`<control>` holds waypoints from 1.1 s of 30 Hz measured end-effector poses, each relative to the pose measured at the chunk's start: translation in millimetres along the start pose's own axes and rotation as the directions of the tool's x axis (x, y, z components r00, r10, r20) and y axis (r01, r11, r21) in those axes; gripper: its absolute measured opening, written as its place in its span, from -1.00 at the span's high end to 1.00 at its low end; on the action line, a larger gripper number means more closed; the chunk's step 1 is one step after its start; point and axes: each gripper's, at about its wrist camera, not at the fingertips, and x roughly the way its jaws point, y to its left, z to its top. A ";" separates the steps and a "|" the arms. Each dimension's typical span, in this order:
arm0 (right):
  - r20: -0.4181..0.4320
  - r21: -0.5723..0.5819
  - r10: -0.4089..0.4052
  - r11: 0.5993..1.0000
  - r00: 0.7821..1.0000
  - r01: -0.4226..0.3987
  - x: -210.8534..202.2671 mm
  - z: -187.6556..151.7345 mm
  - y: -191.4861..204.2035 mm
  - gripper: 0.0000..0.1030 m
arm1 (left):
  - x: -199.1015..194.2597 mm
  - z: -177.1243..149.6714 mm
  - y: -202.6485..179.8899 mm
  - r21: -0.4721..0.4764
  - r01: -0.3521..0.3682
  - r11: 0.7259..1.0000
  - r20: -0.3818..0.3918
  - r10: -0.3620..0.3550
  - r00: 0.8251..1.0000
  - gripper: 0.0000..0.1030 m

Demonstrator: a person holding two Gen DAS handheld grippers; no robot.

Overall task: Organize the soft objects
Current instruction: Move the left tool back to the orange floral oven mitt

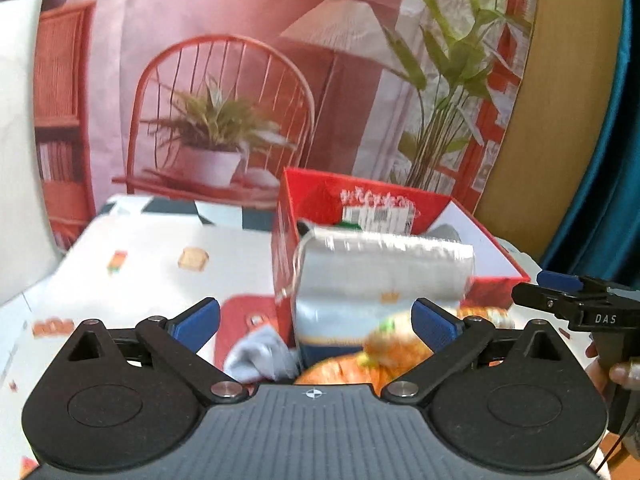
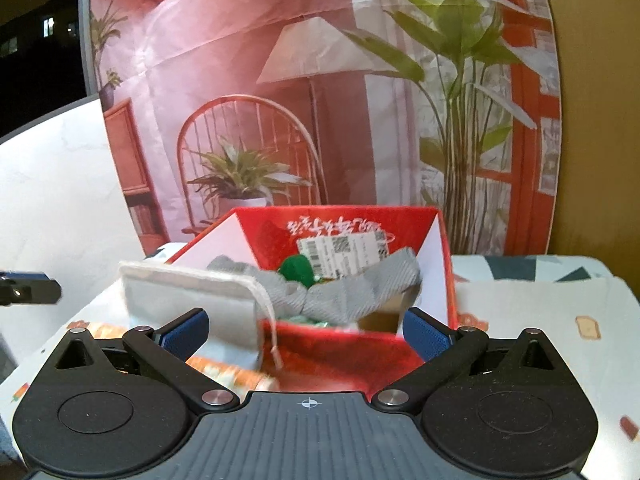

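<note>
Red box [image 2: 436, 280], grey cloth [image 2: 360, 284]

Box [image 2: 436, 264] is set on the desk [image 1: 152, 256], w/ backdrop [image 1: 240, 80] behind it at 12 o'clock. Folded cloth [image 2: 352, 288] and a round item [image 2: 298, 270] are held in the box. Pouch [image 1: 380, 276] is draped over the box's near rim, approx. 6 o'clock side. Sock [image 1: 260, 356] is laid on the desk beside the box at 9 o'clock, left wrist view.
</note>
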 end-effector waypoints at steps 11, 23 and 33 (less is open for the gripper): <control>-0.065 -0.052 0.017 0.998 0.998 -0.021 2.2 -52.2 26.8 -0.96 | 21.5 -36.9 -8.3 0.038 0.053 0.998 -0.076 -0.050 0.996 -0.79; -0.108 -0.100 0.063 0.992 0.992 -0.074 35.6 -70.5 47.9 -0.69 | 53.0 -52.4 -4.1 0.016 0.091 0.996 -0.152 -0.088 0.985 -0.44; -0.143 -0.077 0.079 0.993 0.987 -0.091 46.0 -77.3 49.8 -0.36 | 58.9 -58.6 -1.1 -0.003 0.082 0.997 -0.169 -0.081 0.982 0.13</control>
